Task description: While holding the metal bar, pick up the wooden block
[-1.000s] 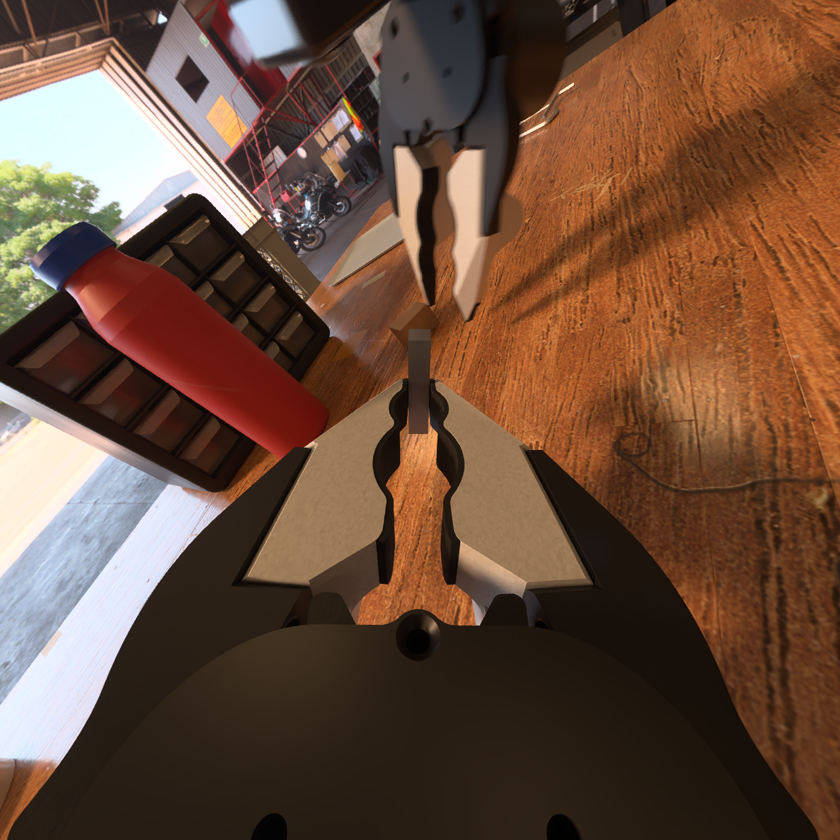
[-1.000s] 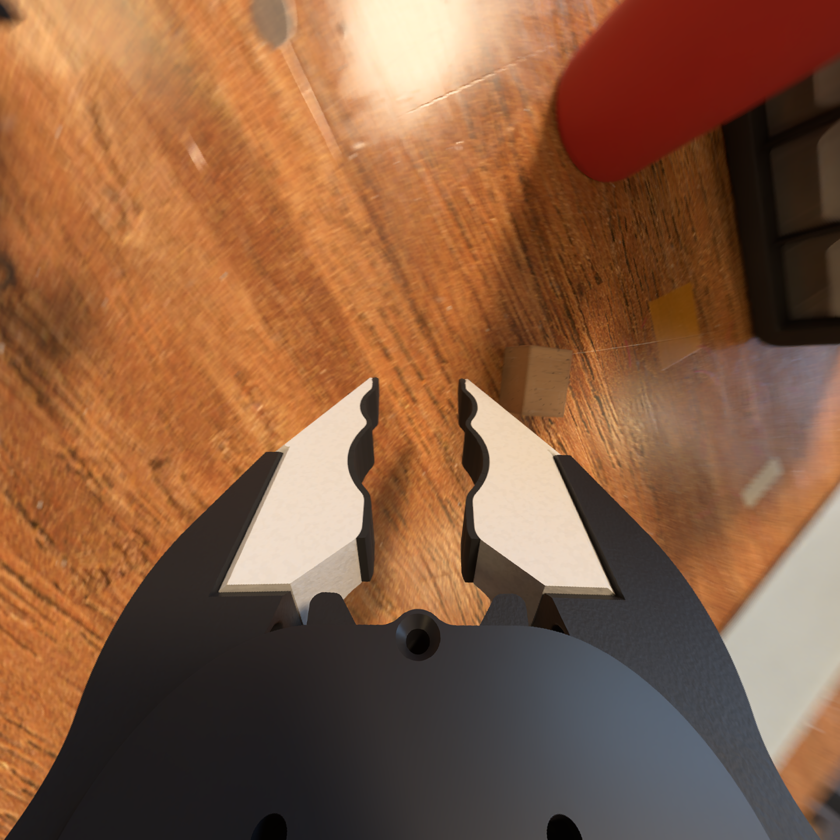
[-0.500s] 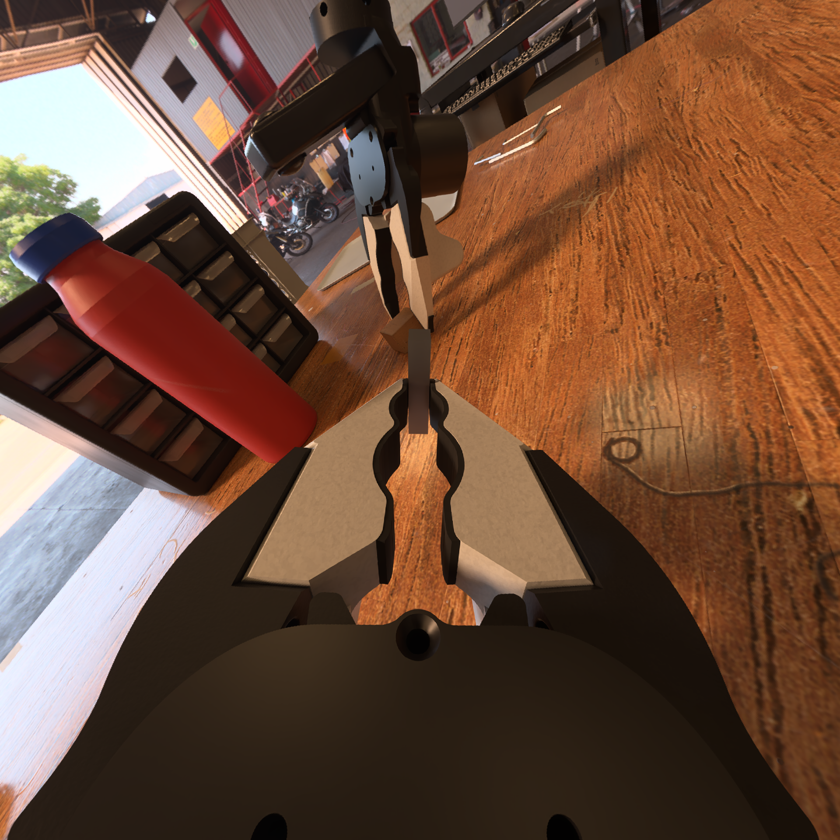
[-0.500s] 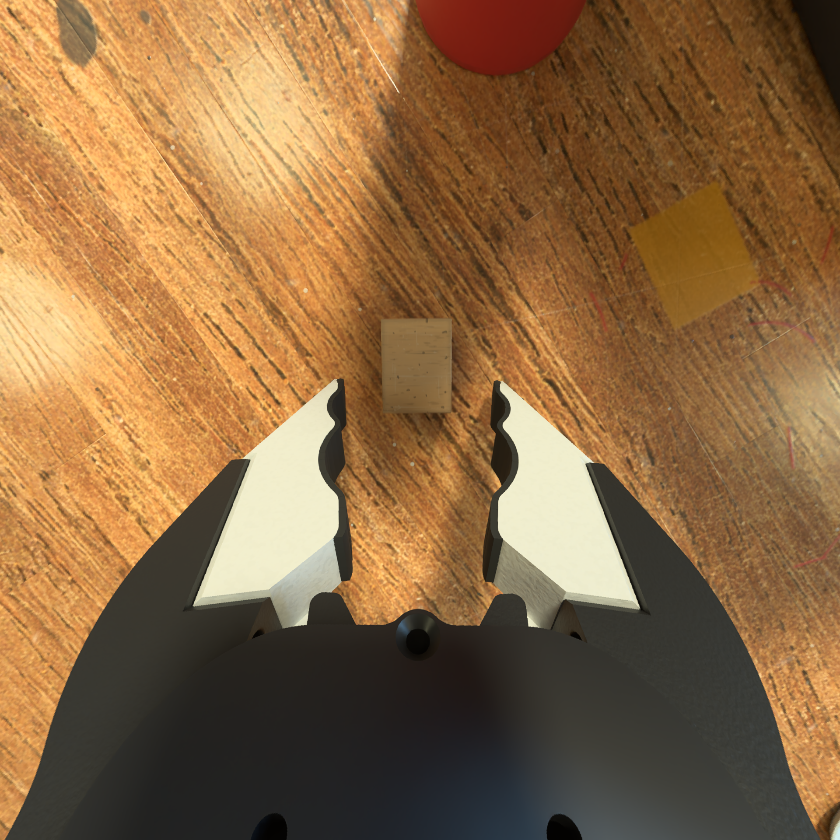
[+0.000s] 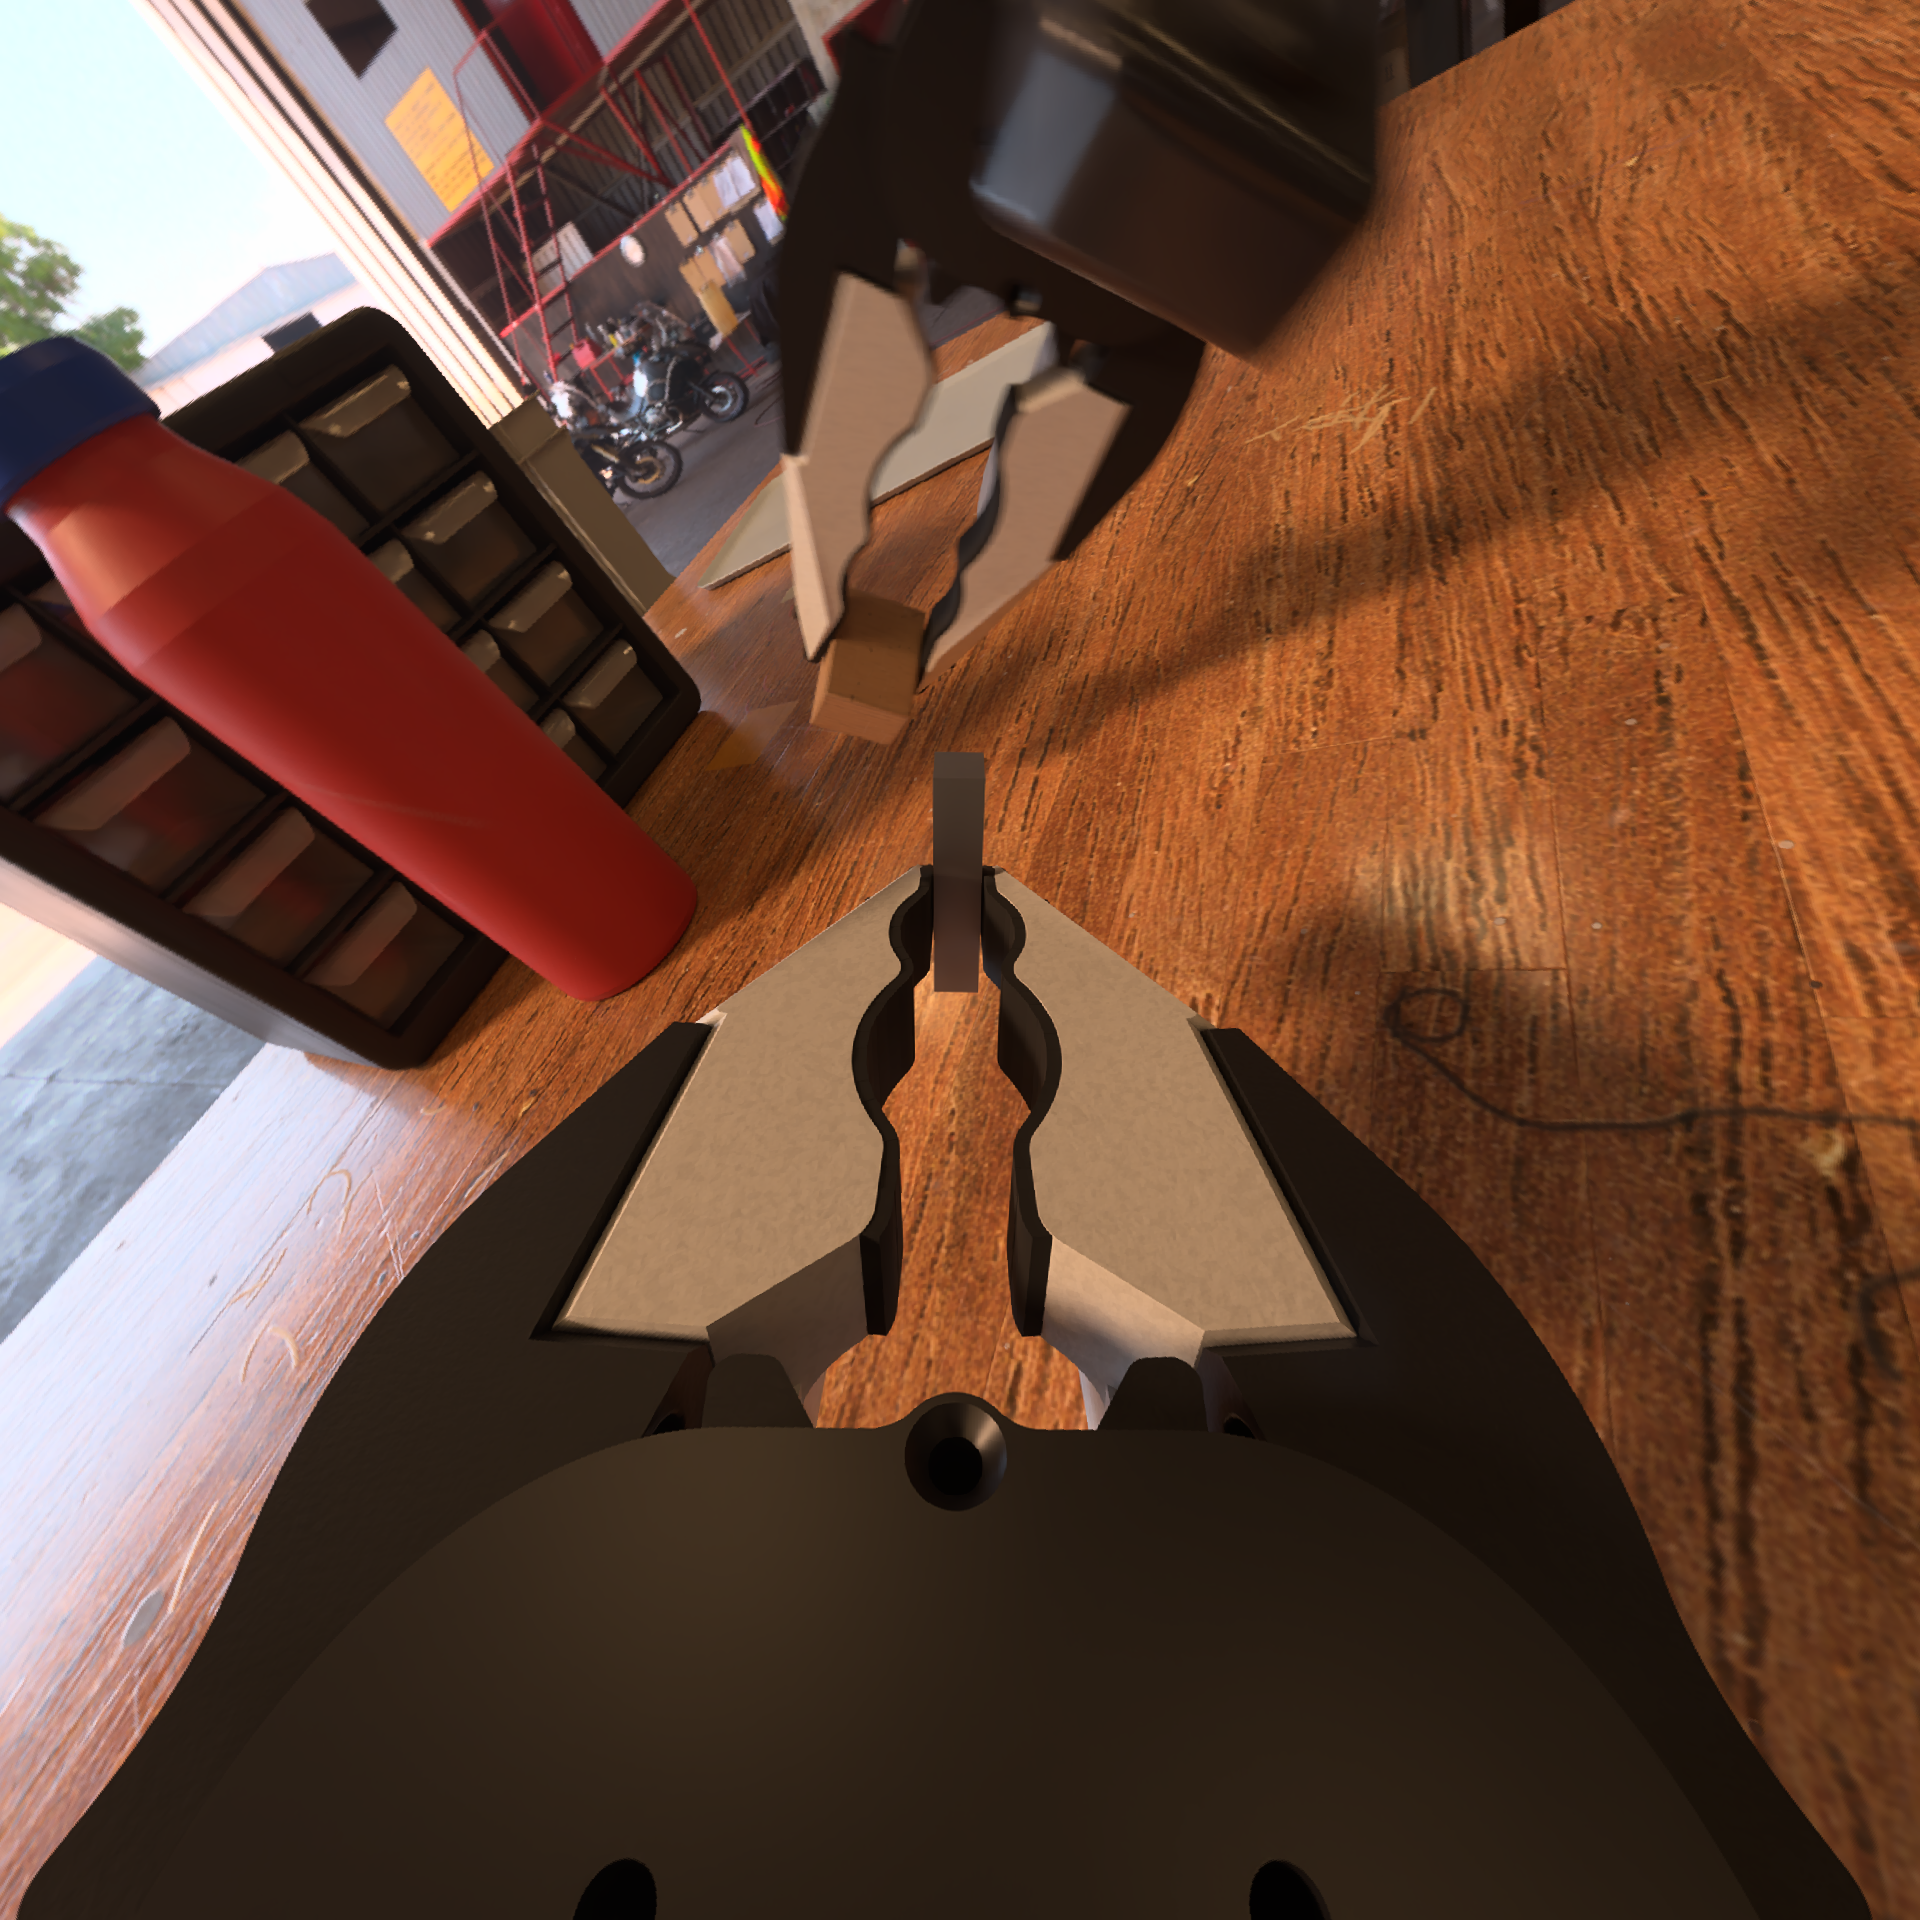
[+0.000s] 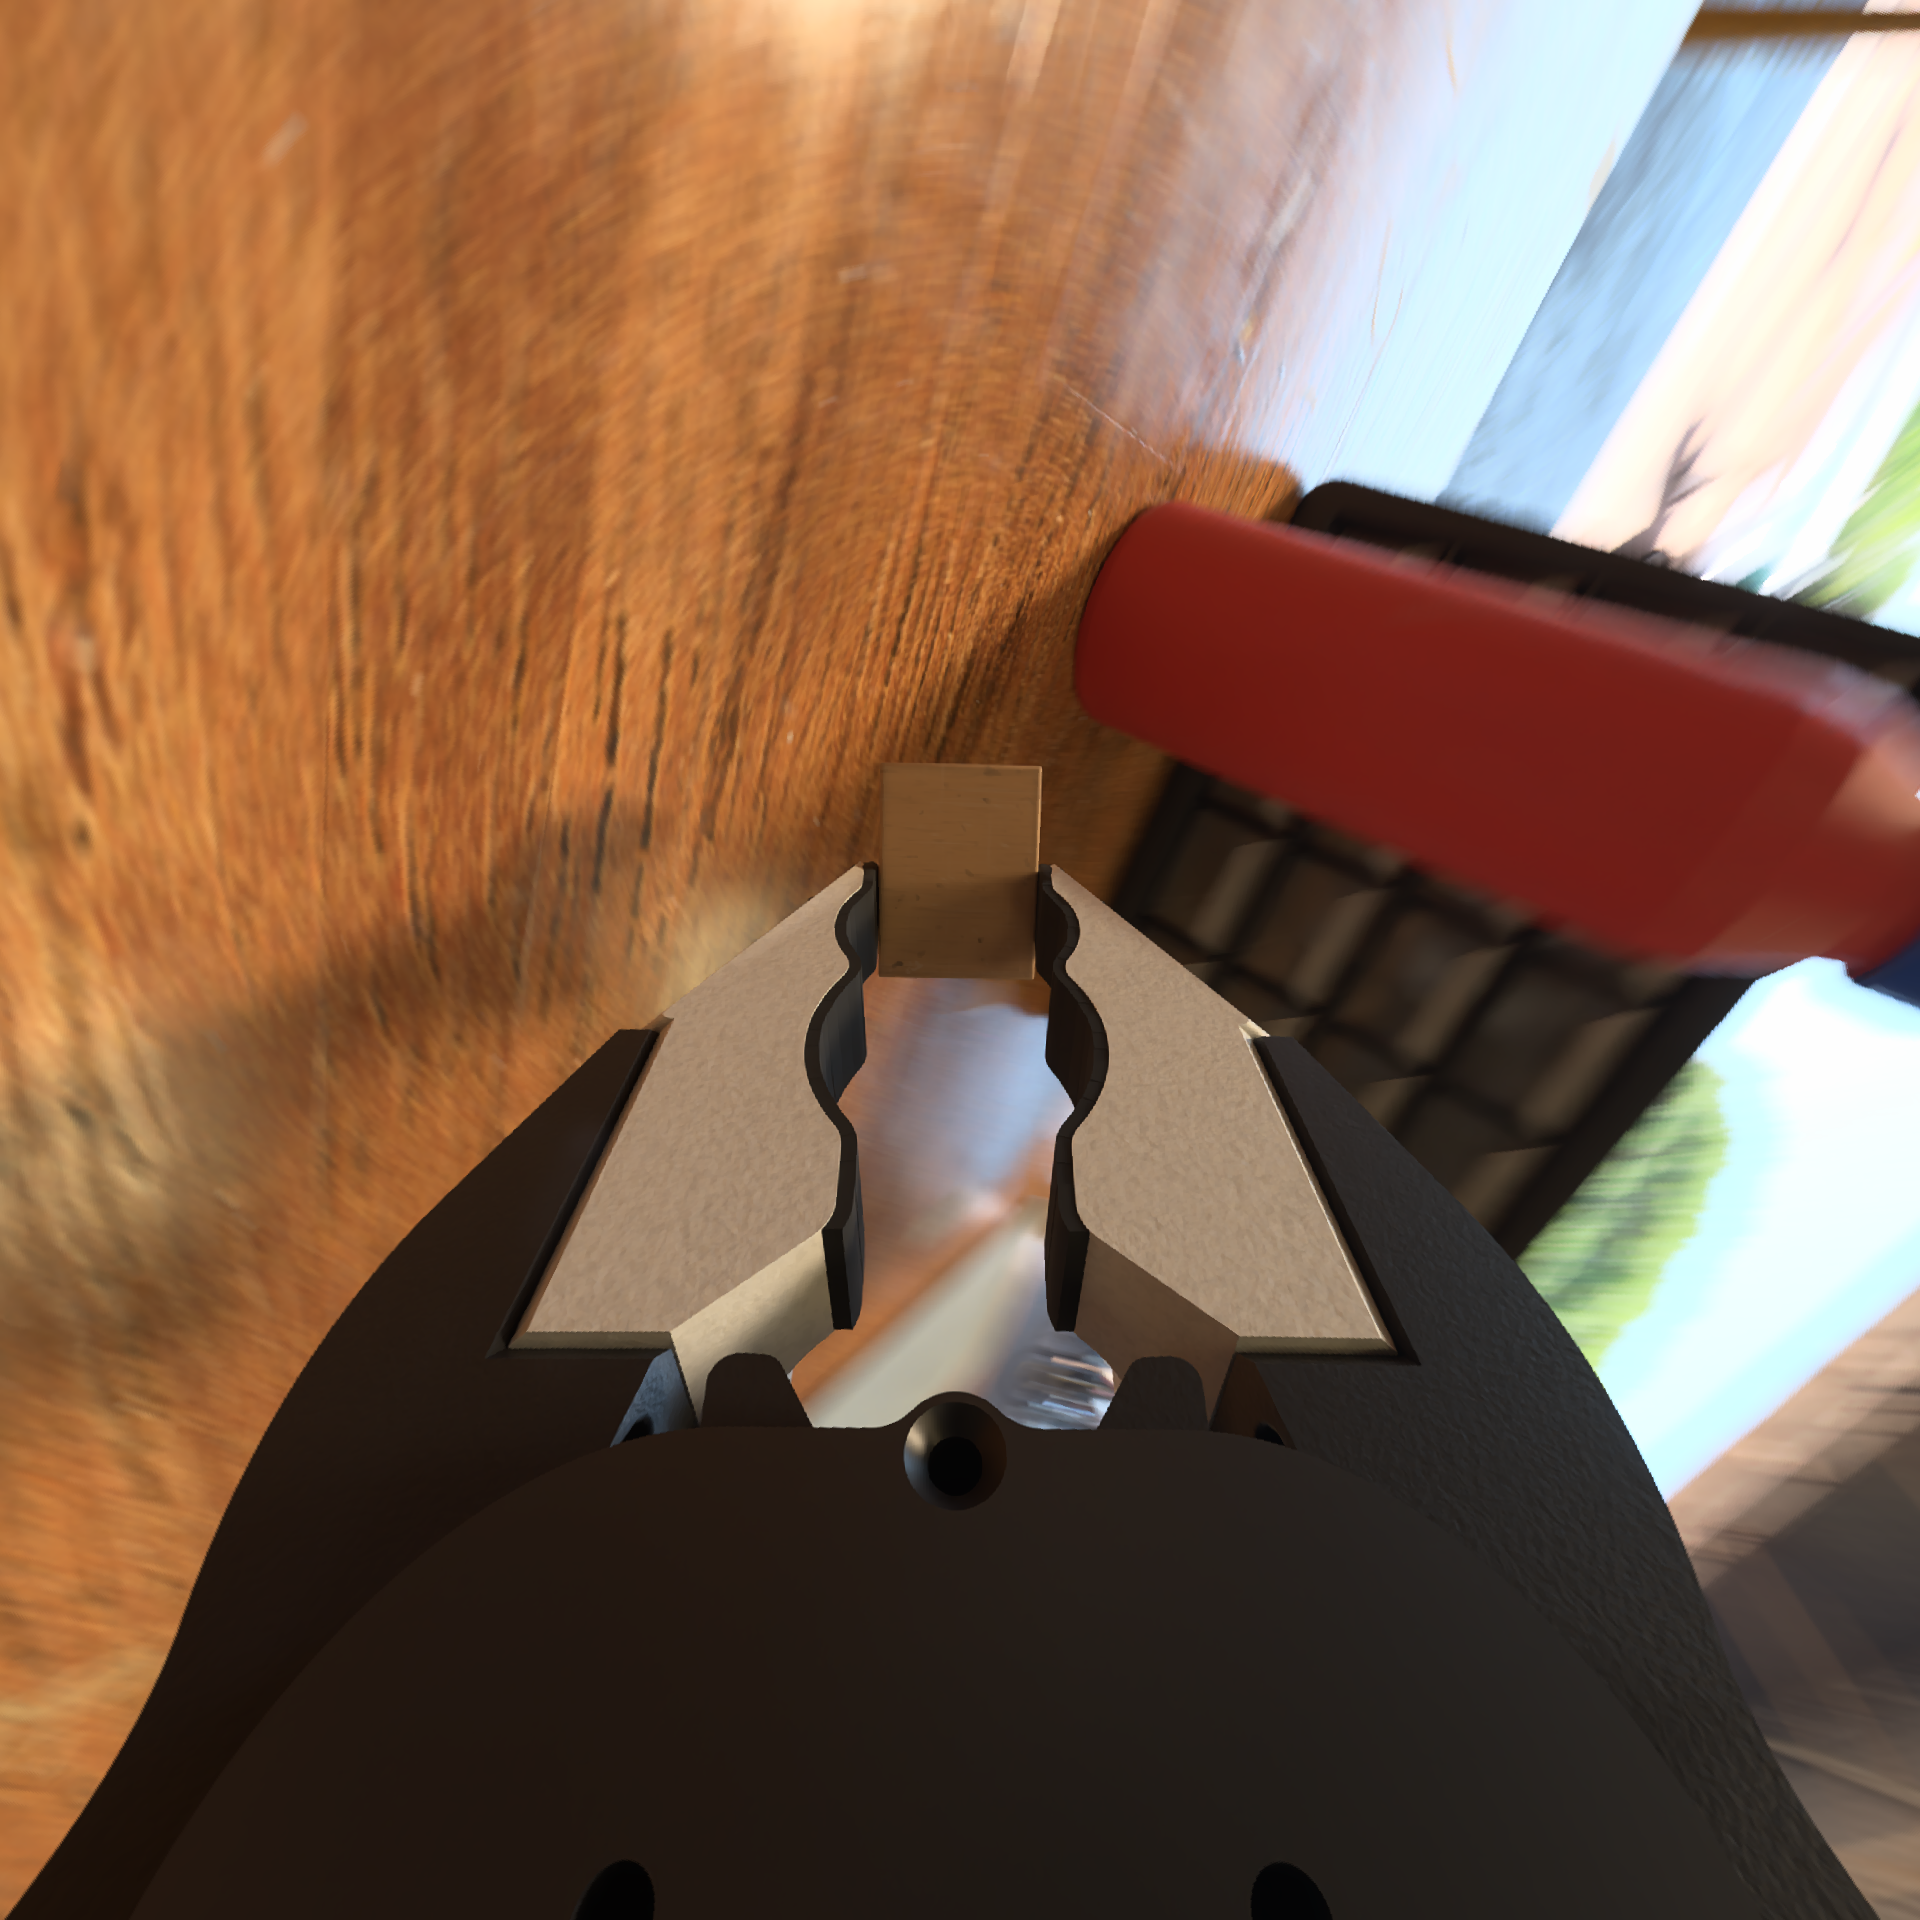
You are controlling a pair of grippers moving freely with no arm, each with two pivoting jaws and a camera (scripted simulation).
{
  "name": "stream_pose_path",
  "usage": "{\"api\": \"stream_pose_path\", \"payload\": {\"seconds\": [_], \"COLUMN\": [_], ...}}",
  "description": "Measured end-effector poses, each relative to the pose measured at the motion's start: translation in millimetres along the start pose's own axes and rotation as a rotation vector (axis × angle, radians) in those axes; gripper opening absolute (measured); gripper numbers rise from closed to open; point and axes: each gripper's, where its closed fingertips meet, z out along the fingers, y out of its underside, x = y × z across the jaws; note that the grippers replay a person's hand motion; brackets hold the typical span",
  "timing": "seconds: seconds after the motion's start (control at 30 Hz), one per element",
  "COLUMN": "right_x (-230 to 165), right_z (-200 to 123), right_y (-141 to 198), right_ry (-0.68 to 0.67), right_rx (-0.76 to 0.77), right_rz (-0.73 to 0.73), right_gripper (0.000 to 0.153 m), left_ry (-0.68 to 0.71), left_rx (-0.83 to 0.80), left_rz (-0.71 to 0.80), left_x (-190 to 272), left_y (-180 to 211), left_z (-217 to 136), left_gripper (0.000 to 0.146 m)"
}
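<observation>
Desk [image 5: 1558, 520] is spreading wide w/ dark wood grain under everything. At approx 9 o'clock in my left wrist view a black drawer organizer [image 5: 343, 665] is sitting near the desk edge, w/ a red bottle [image 5: 343, 717] w/ a blue cap standing in front of it; whether they're touching, can't tell. In my right wrist view the same bottle is showing at 2 o'clock, blurred, organizer behind it.

My right gripper [image 5: 883, 634] is hanging at 12 o'clock in the left view, fingers pointing down, pinching the wooden block [image 5: 868, 670] btwn its tips. The block is looking clear of the desk, tilted a bit. In the right wrist view the block [image 6: 958, 873] is sitting squarely btwn the fingertips of my right gripper [image 6: 958, 920], both pads pressing its sides, approx half of it sticking out past the tips.

My left gripper [image 5: 956, 914] is clamping the metal bar [image 5: 957, 873], a thin grey strip on edge, gripped at the very tips and poking out fwd toward 12 o'clock, just short of the block.

A thin dark wire [image 5: 1558, 1101] is lying on the desk at 3 o'clock.
</observation>
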Motion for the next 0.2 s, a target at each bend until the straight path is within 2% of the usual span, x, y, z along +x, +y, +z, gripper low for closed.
{"api": "stream_pose_path", "payload": {"seconds": [0.1,0.2], "right_x": [-8.6,-19.2], "right_z": [-7.9,-9.2], "right_y": [-4.7,6.3], "right_ry": [0.124,0.113], "right_rx": [-0.135,-0.29], "right_rz": [-0.5,-0.842], "right_gripper": [0.03,0.03], "left_ry": [-0.012,-0.02], "left_rx": [-0.008,-0.012], "left_rz": [-0.028,-0.041], "left_x": [-3.9,-6.2], "left_y": [2.1,3.3], "left_z": [-0.1,-0.3], "left_gripper": [0.008,0.008]}}
